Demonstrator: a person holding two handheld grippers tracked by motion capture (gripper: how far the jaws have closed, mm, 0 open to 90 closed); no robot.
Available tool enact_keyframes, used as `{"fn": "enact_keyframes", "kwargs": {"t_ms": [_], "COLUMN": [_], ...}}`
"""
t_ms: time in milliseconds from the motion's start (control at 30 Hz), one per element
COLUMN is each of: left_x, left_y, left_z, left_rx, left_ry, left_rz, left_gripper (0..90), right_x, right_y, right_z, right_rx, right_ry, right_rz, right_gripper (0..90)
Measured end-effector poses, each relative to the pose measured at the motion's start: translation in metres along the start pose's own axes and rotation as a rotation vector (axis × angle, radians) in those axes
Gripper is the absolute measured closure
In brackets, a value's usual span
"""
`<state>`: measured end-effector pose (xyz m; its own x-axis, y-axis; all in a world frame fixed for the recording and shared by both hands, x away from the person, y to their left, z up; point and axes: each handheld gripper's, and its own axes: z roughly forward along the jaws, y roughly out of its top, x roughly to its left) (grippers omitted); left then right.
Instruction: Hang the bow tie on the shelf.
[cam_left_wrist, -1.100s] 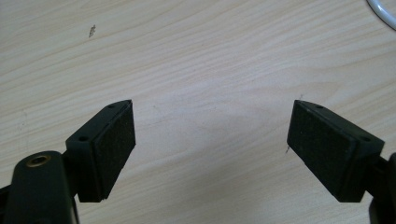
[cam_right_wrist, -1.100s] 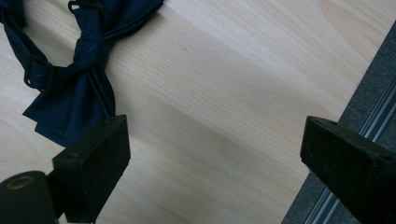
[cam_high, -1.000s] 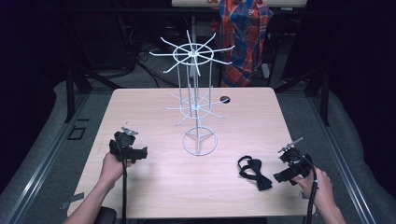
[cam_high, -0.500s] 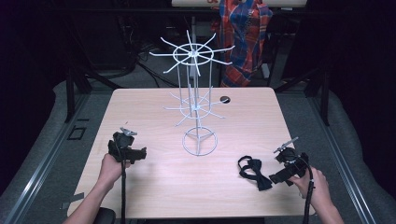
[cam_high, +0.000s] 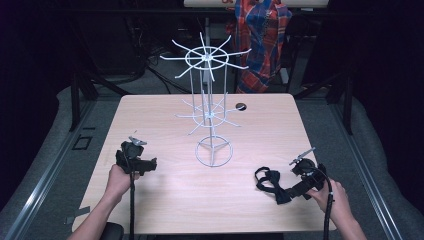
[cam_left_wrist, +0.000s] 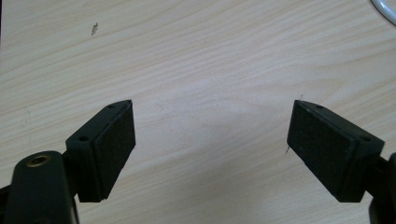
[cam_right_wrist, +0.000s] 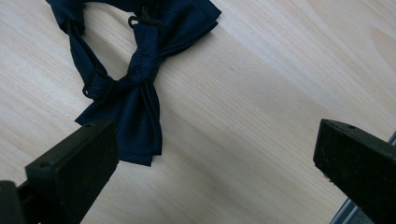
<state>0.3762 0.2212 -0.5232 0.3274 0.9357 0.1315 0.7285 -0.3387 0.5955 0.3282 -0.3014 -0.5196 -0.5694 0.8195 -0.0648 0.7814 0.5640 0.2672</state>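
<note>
A dark navy bow tie (cam_high: 266, 180) (cam_right_wrist: 140, 84) lies flat on the wooden table (cam_high: 260, 130) near its front right. My right gripper (cam_high: 281, 194) (cam_right_wrist: 210, 154) hovers just over its near end. Its jaws have just been opening and now stand wide apart; one wing of the tie lies beside the left pad (cam_right_wrist: 93, 149), with nothing pressed between the pads. My left gripper (cam_high: 148, 165) (cam_left_wrist: 210, 140) is open over bare wood at the front left, with nothing between its jaws. A white wire display stand (cam_high: 209, 112) with radial hooks stands at the table's middle.
The stand's round base ring (cam_high: 214, 152) rests between the two hands, and its edge (cam_left_wrist: 385, 7) shows in the left gripper view. A small dark hole (cam_high: 241, 106) sits at the table's back. A person in a plaid shirt (cam_high: 260, 35) stands behind the table.
My right gripper has edged slightly left toward the bow tie. The left gripper and the stand have not moved.
</note>
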Motion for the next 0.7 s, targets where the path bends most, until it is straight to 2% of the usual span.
{"fn": "enact_keyframes", "kwargs": {"t_ms": [100,133,167,300,400,500,567,700], "left_x": [0.0,0.0,0.0,0.0,-0.001,-0.001,0.0,0.0], "left_y": [0.0,0.0,0.0,0.0,0.0,0.0,0.0,0.0], "left_z": [0.0,0.0,0.0,0.0,0.0,0.001,0.001,0.001], "left_rx": [-0.001,0.002,0.002,0.002,0.003,0.003,0.003,0.003], "left_ry": [-0.001,-0.003,-0.004,-0.002,-0.002,-0.002,-0.002,-0.002], "left_rz": [0.002,0.002,0.001,0.001,0.001,0.0,-0.004,0.0], "left_gripper": [15.5,15.5,15.5,15.5,15.5,15.5,15.5,15.5], "right_x": [0.002,0.006,0.004,0.008,0.011,0.014,0.016,0.019], "right_y": [0.001,0.0,0.002,0.003,0.006,0.008,0.01,0.012], "right_z": [0.001,0.005,0.002,0.004,0.004,0.005,0.007,0.009], "right_rx": [-0.004,-0.056,-0.006,-0.02,0.004,0.005,0.013,0.016], "right_ry": [0.002,0.013,0.007,0.016,0.018,0.027,0.026,0.023], "right_rz": [-0.012,0.024,-0.019,-0.02,-0.044,-0.048,-0.069,-0.073], "right_gripper": [0.0,0.0,0.0,0.0,0.0,0.0,0.0,0.0]}}
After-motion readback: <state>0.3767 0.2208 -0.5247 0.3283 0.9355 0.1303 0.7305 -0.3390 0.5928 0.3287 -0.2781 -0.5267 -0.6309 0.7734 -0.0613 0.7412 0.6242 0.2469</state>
